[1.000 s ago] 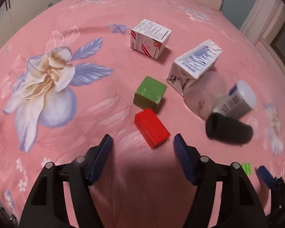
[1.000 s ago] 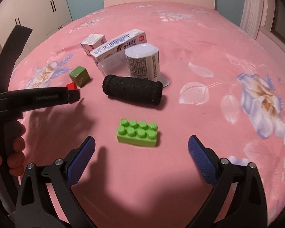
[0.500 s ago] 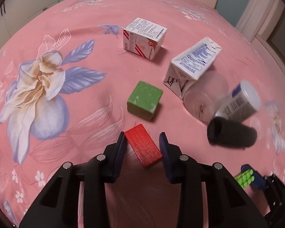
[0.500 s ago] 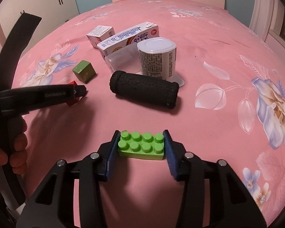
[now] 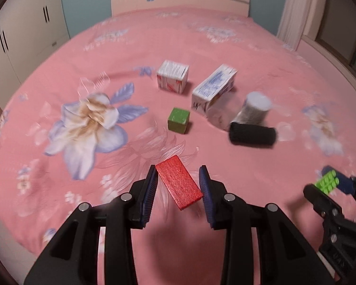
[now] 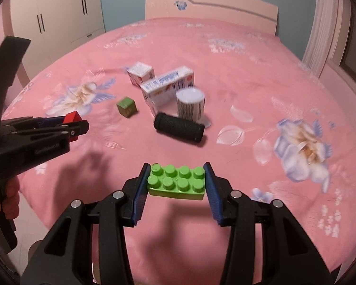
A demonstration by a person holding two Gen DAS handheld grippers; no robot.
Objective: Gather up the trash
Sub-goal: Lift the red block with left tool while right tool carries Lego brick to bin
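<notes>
While both pairs hang above the near part of the pink bed (image 5: 201,54), the left tongs (image 5: 178,185) are clamped on a red block (image 5: 178,181) held askew, and the right tongs (image 6: 176,181) are clamped on a green brick (image 6: 176,181), level, studs up. Farther off lie a green cube (image 5: 178,120), two cartons (image 5: 213,90), a can (image 6: 190,103) and a black roll (image 6: 179,131).

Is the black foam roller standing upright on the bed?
No, the black foam roller lies on its side on the pink bedspread, in front of the white canister.

cube (image 5: 178,120) left of carton (image 5: 213,90), roller (image 5: 252,134) in front
</notes>
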